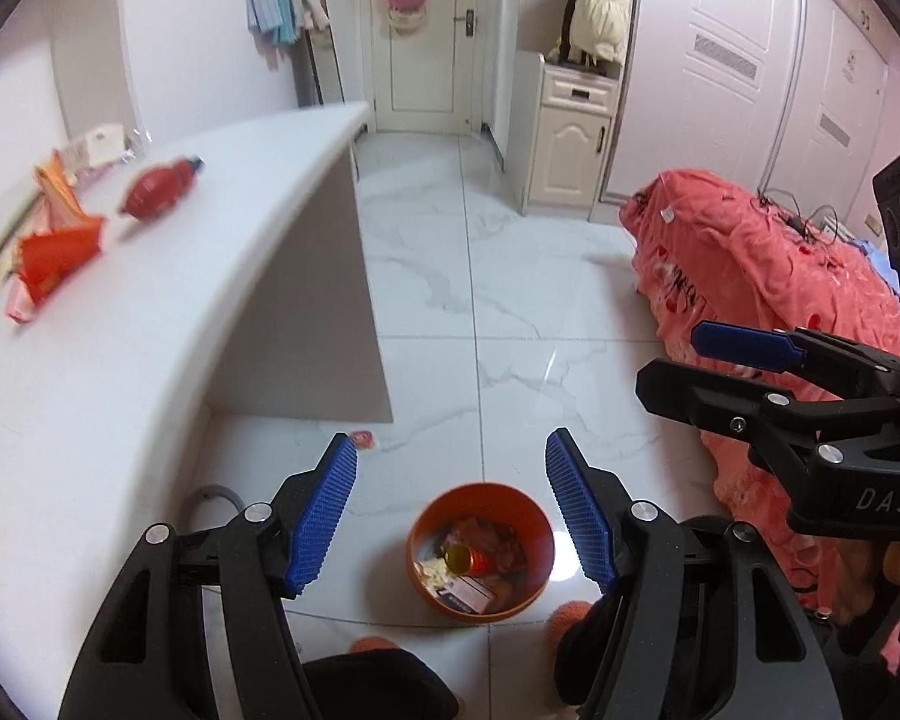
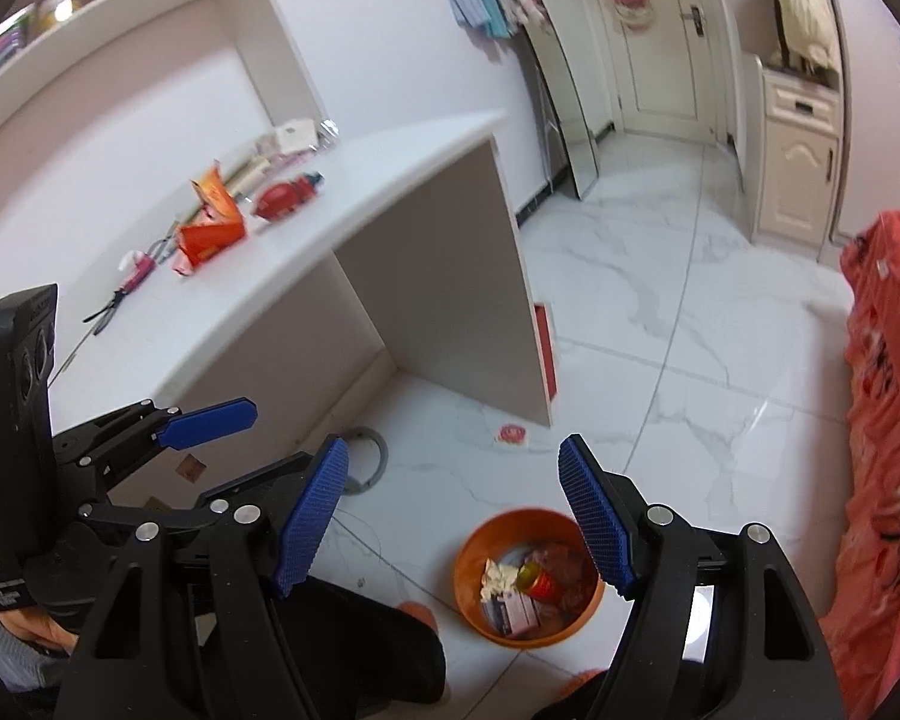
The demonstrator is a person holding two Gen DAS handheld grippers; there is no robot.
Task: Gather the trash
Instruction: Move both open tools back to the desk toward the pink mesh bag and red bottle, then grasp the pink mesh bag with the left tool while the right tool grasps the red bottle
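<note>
An orange bin [image 1: 534, 591] [image 2: 471, 606] stands on the floor below both grippers, holding a can [image 1: 465, 558] [image 2: 537, 579], cards and crumpled wrappers. My left gripper [image 1: 450, 468] is open and empty, high above the bin. My right gripper [image 2: 453, 474] is open and empty too; it also shows at the right of the left wrist view [image 1: 669, 366]. On the white desk [image 1: 180, 276] [image 2: 342, 204] lie a red bottle [image 1: 159, 189] [image 2: 285, 197] and orange wrappers [image 1: 54, 252] [image 2: 210, 234]. A small red-and-white scrap [image 1: 364, 438] [image 2: 512, 435] lies on the floor.
A bed with a pink cover [image 1: 762, 276] [image 2: 888, 420] is at the right. Scissors and pliers [image 2: 123, 288] lie on the desk. A grey hose loop [image 2: 369, 459] lies under the desk. A cabinet [image 1: 570, 144] and door [image 1: 423, 36] stand at the far end.
</note>
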